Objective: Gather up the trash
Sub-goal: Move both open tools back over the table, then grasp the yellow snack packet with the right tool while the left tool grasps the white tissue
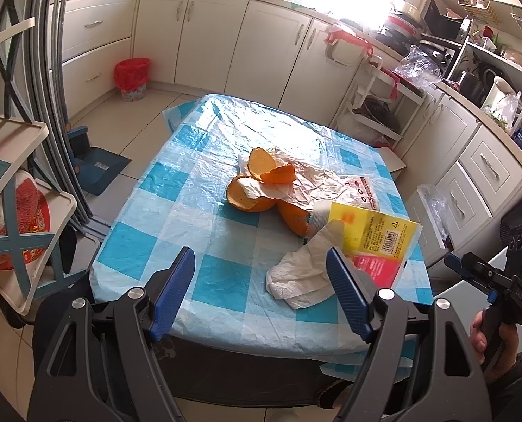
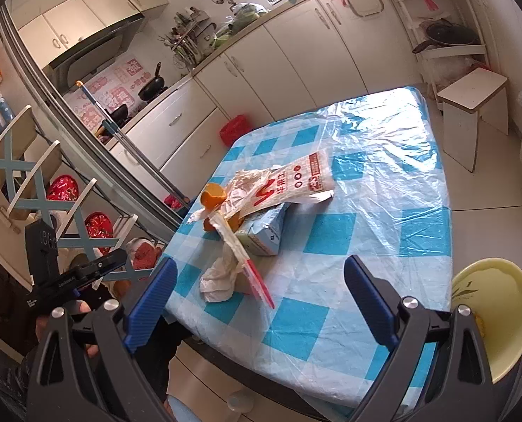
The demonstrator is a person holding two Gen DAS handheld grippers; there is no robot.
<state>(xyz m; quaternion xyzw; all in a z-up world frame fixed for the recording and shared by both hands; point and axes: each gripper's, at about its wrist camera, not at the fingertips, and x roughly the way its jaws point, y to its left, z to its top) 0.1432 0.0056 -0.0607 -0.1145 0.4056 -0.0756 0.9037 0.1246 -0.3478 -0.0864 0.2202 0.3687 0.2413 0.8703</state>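
A heap of trash lies on the blue-and-white checked tablecloth (image 1: 162,183): orange peels (image 1: 261,179), a crumpled white paper bag with red print (image 2: 289,183), a yellow-and-red wrapper (image 1: 377,239), a crumpled tissue (image 1: 303,274) and a small blue carton (image 2: 264,228). My left gripper (image 1: 261,281) hovers open over the table's near edge, its right finger (image 1: 345,288) just in front of the tissue. My right gripper (image 2: 257,302) stands open above the near edge, with the tissue (image 2: 218,277) and the wrapper's edge (image 2: 257,274) just beyond its left finger (image 2: 151,299). Nothing is held.
A red-lined bin (image 1: 132,77) stands on the floor by the far cabinets. A yellow-green bowl (image 2: 493,313) sits at the right edge of the right wrist view. A white stool (image 2: 472,105) stands past the table. Chairs (image 1: 18,211) crowd the left side; a dustpan (image 1: 95,165) leans nearby.
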